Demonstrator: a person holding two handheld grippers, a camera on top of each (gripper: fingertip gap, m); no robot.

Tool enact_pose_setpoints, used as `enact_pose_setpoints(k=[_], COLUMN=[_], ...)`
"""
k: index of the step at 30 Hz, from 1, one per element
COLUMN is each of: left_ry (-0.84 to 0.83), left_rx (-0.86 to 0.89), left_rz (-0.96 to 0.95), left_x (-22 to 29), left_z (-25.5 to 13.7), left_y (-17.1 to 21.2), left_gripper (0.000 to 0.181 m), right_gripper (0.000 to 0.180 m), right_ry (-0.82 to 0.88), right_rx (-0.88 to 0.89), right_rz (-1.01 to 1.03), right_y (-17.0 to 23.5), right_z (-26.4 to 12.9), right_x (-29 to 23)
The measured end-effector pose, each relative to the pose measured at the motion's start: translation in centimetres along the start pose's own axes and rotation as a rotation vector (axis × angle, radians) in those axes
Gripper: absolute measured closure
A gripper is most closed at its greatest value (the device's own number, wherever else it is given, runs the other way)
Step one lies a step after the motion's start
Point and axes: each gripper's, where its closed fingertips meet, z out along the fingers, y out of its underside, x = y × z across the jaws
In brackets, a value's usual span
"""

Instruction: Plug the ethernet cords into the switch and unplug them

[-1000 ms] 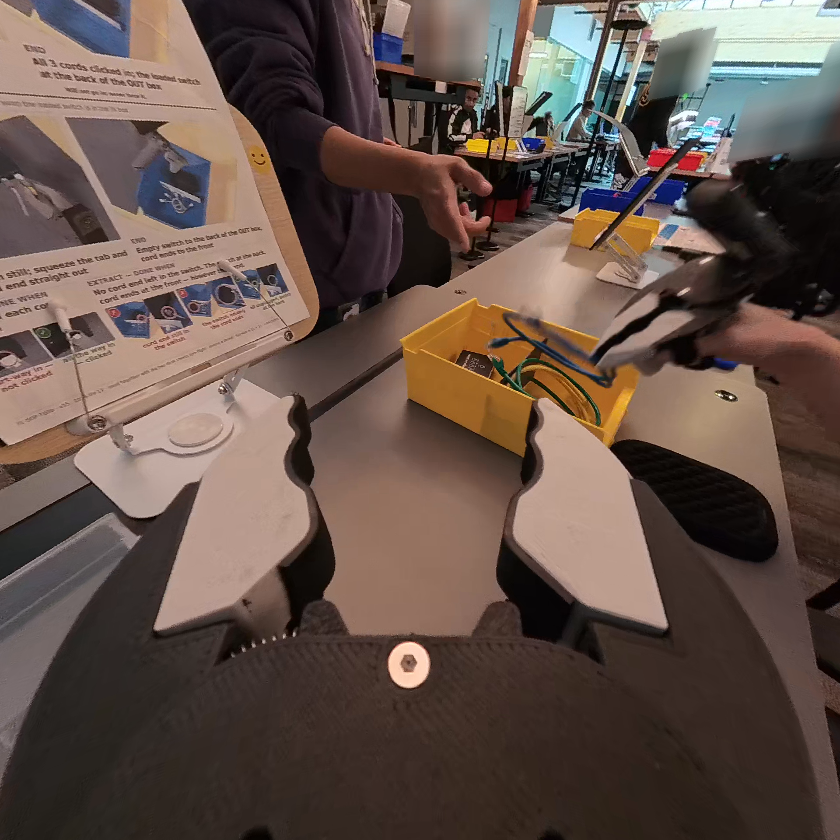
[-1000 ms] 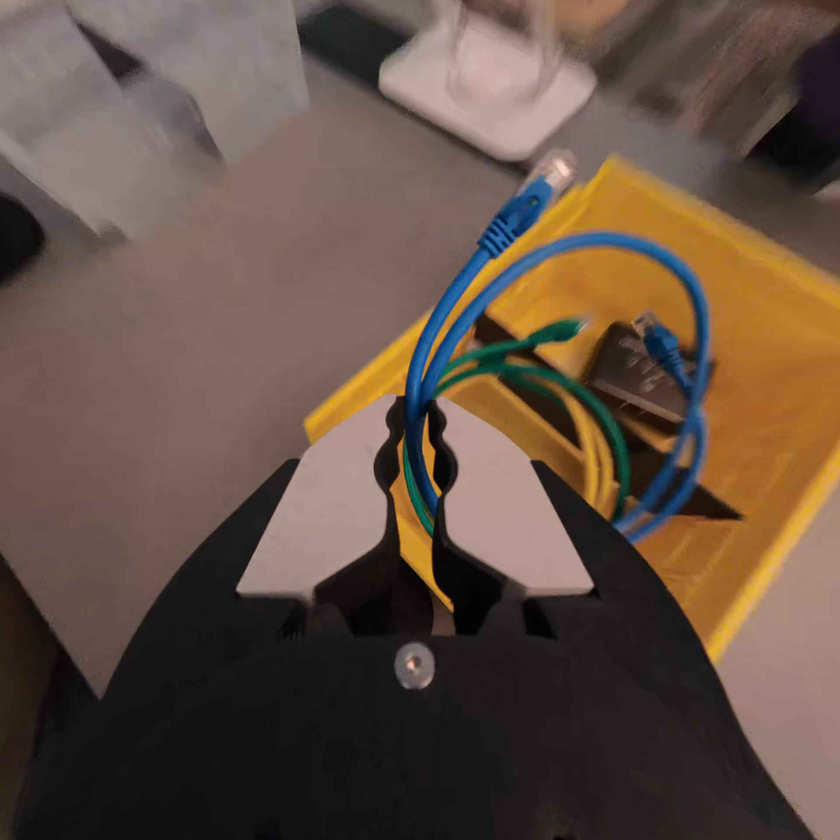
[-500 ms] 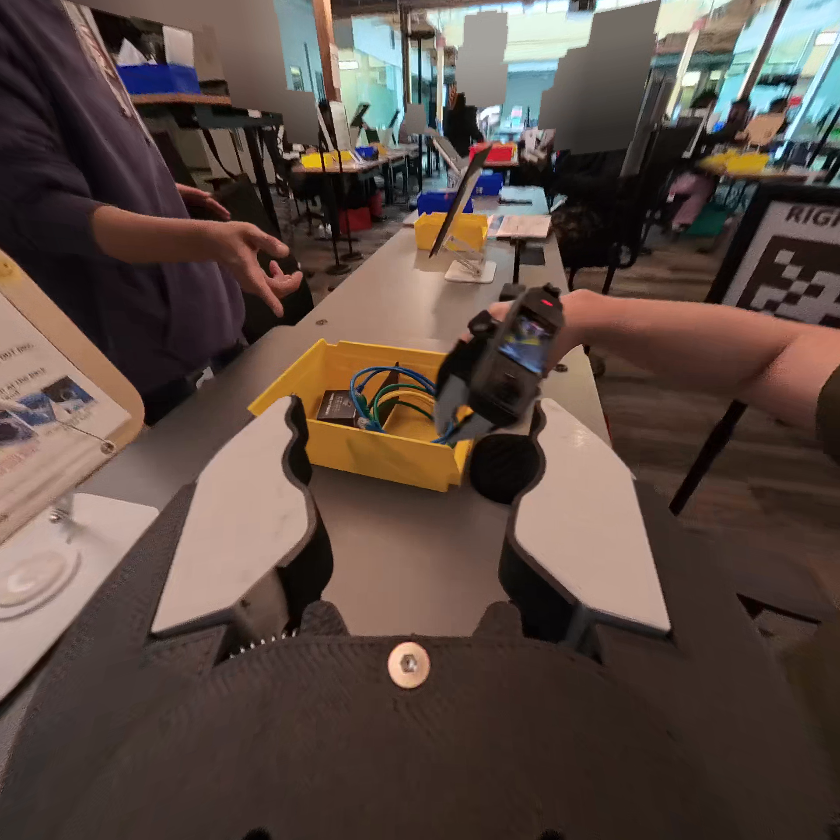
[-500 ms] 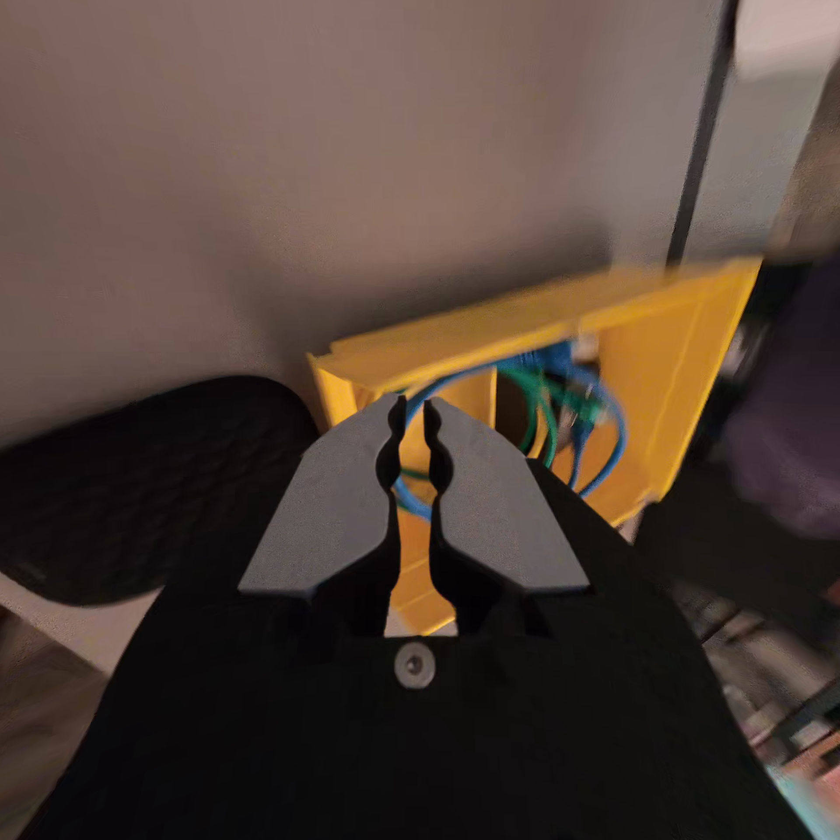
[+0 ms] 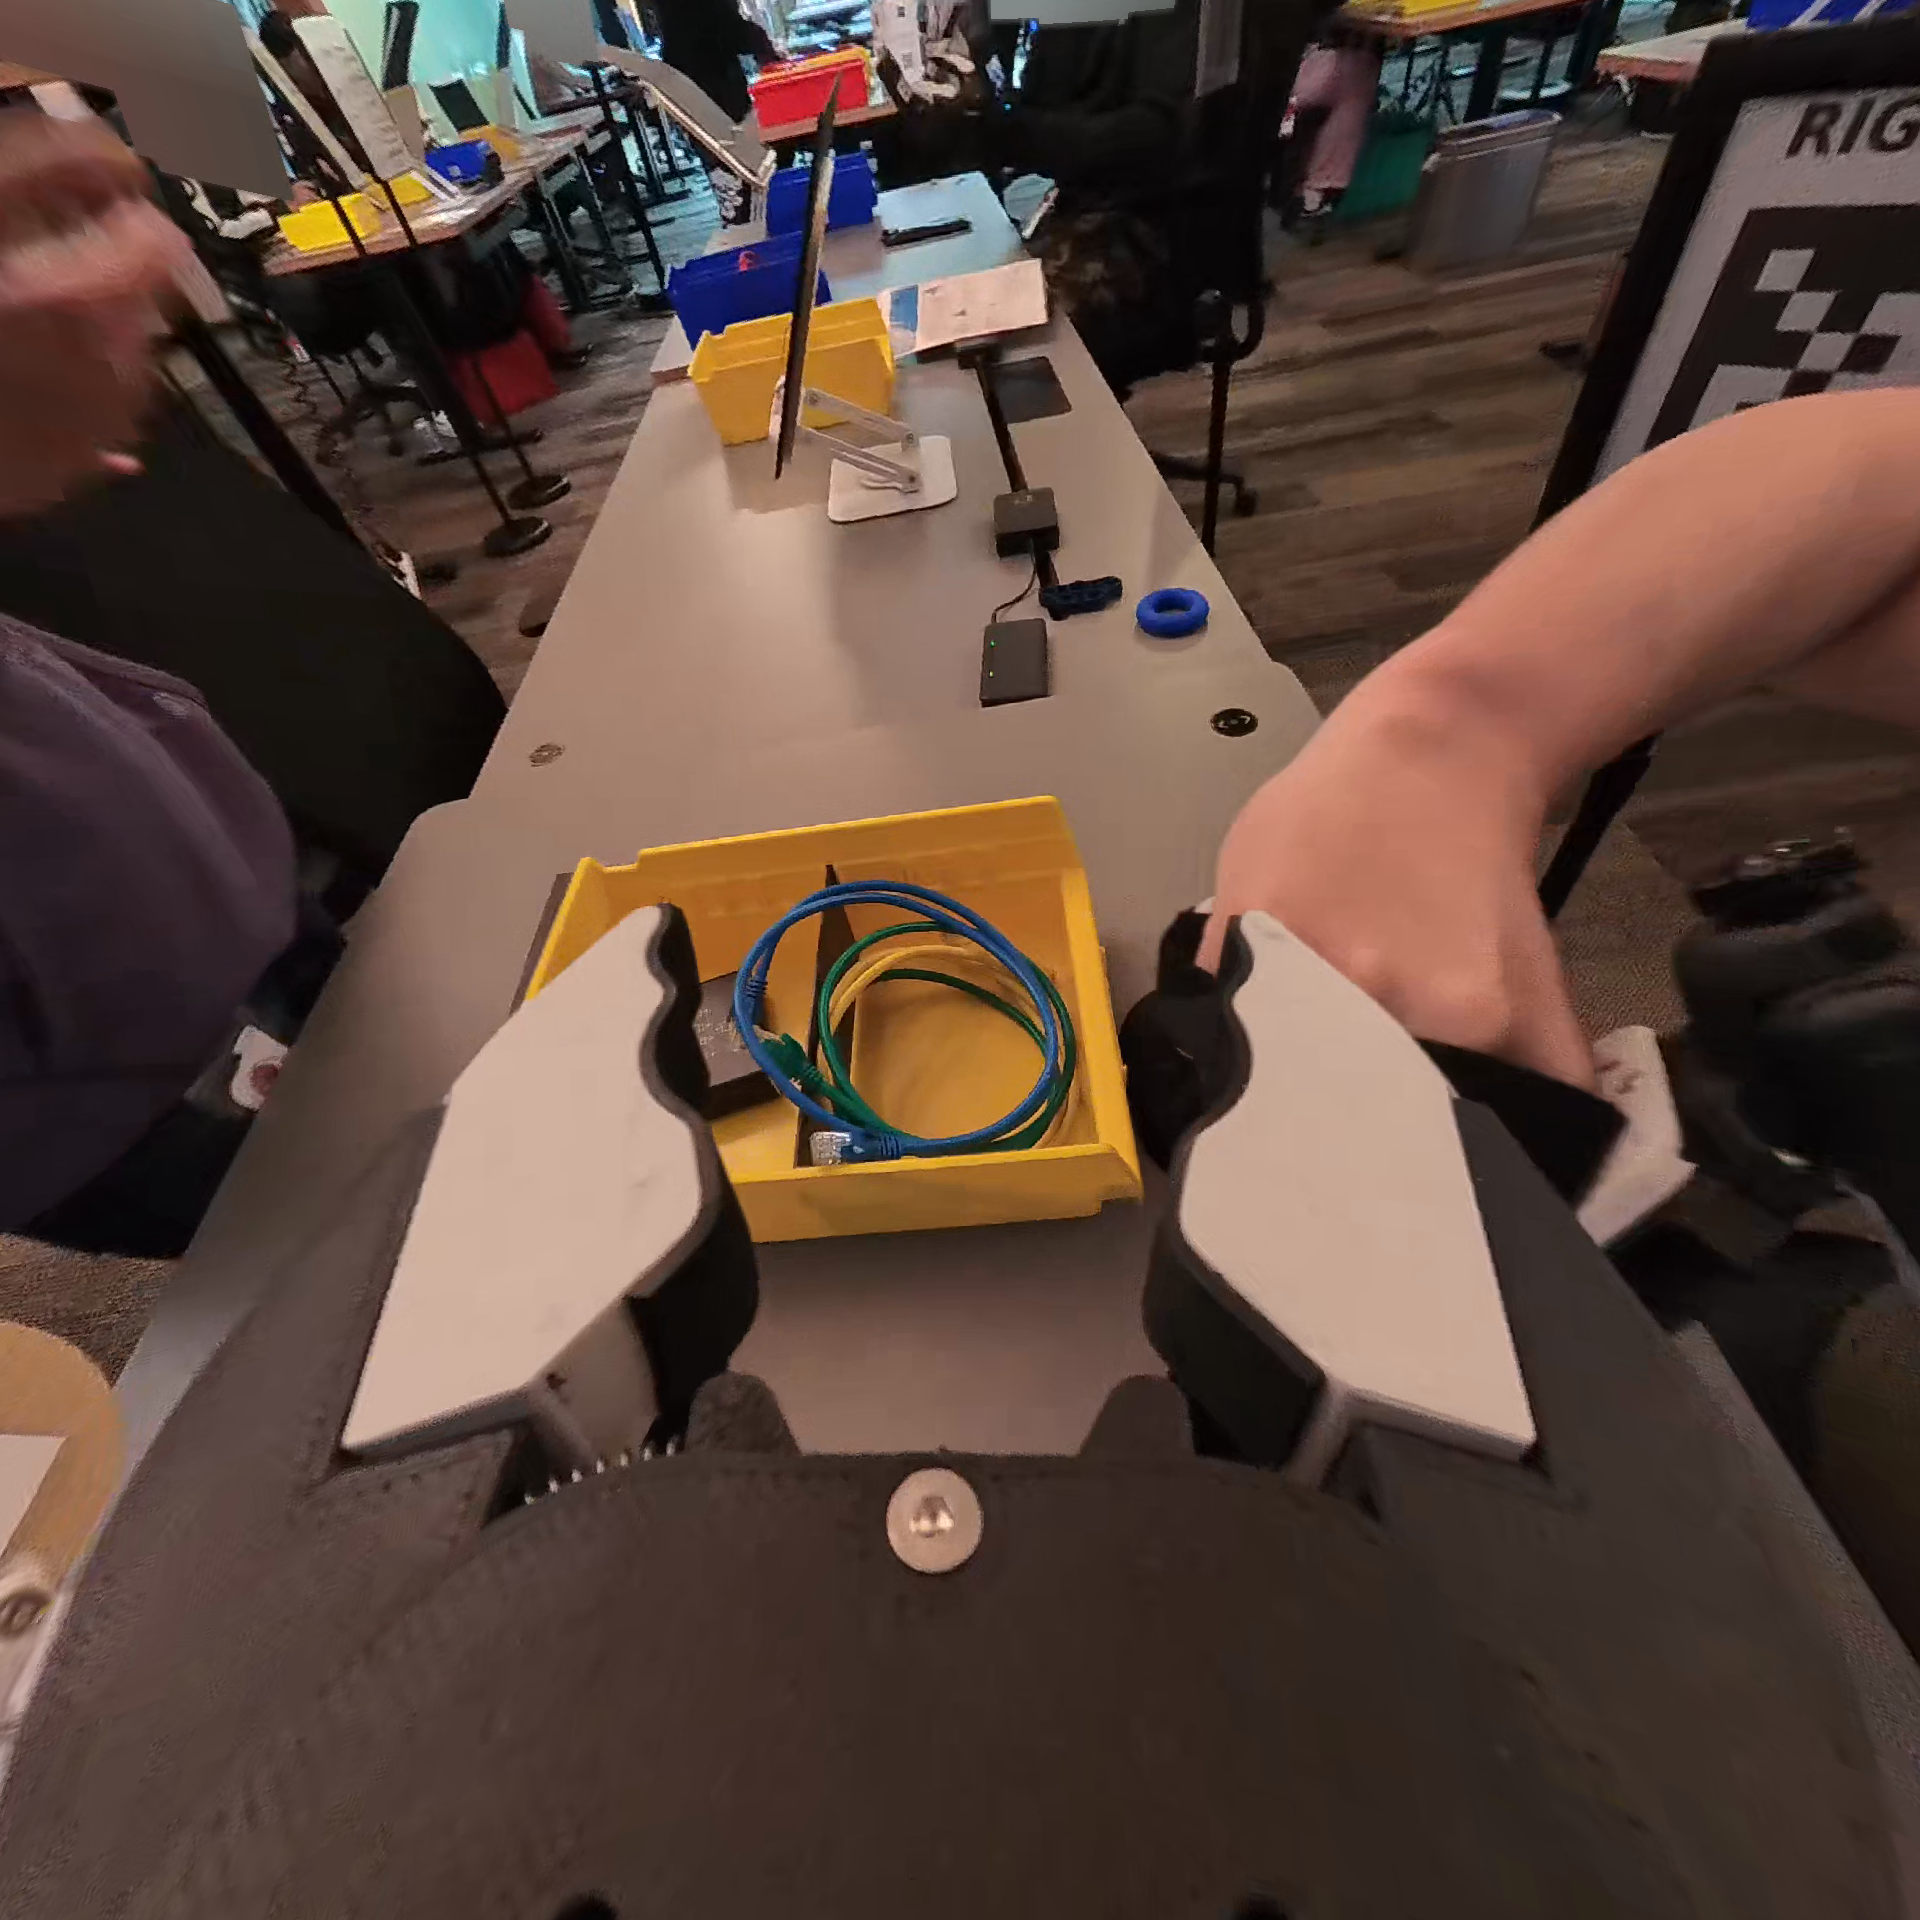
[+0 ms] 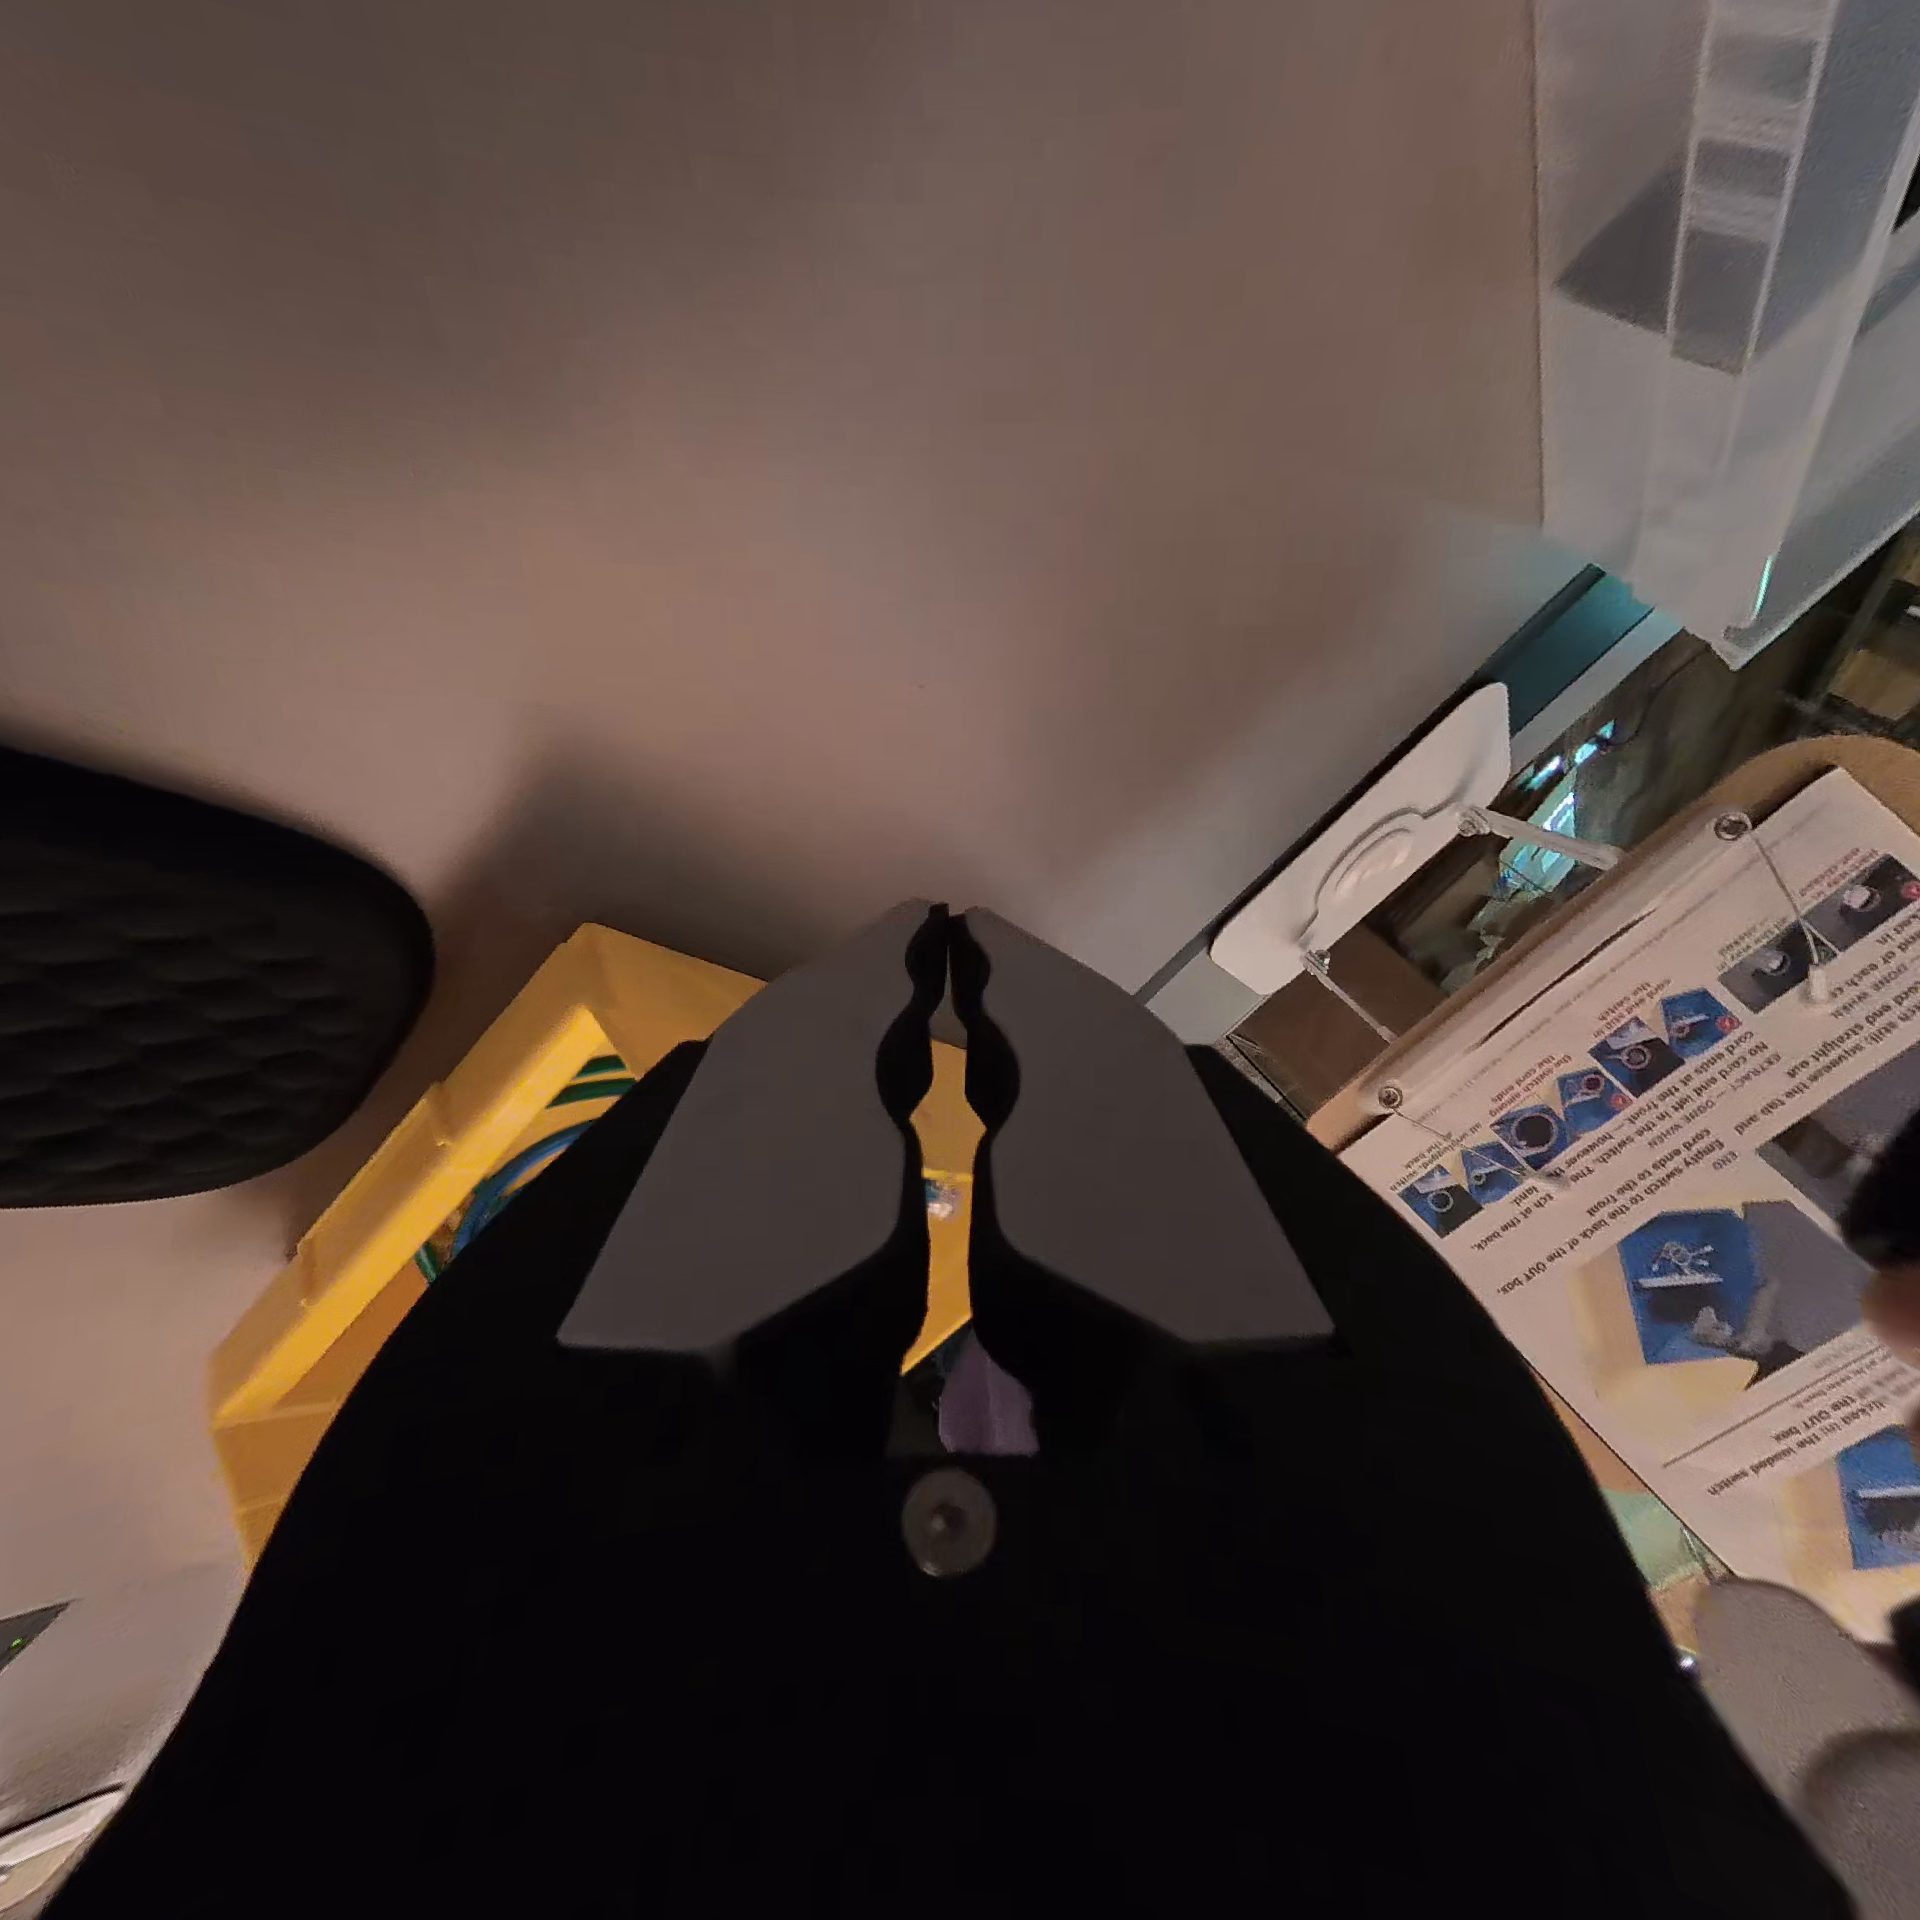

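Three ethernet cords, one blue, one green, one yellow, lie coiled in the yellow bin at centre frame, beside the dark switch in its left compartment. Left gripper gapes wide, empty. Right gripper, tips pinched together, holds nothing.

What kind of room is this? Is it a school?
More likely a big shared workshop or lab: long tables in rows, coloured parts bins like this yellow bin holding cords, and an instruction board.
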Motion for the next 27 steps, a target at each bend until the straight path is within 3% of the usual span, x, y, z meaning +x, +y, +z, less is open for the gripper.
enact_pose_setpoints(k=[6, 14, 22, 27], left_ry=[0.000, -0.157, -0.271, -0.206], left_rx=[-0.048, 0.013, -0.002, 0.212], left_rz=[0.017, 0.153, 0.030, -0.172], left_x=[0.9, 5.1, -0.6, -1.1], left_z=[1.4, -5.6, -4.6, -6.2], left_y=[1.7, 1.9, 2.6, 1.3], left_gripper=[0.081, 0.081, 0.079, 0.084], right_gripper=[0.179, 0.179, 0.179, 0.178], right_ry=[-0.006, 0.030, 0.043, 0.057], right_rx=[0.057, 0.079, 0.072, 0.083], right_rz=[-0.009, 0.005, -0.092, -0.063], right_y=[-0.8, 2.2, -1.0, -1.4], right_z=[-0.1, 0.8, 0.4, 0.6], right_x=[-0.6, -0.5, 0.3, 0.9])
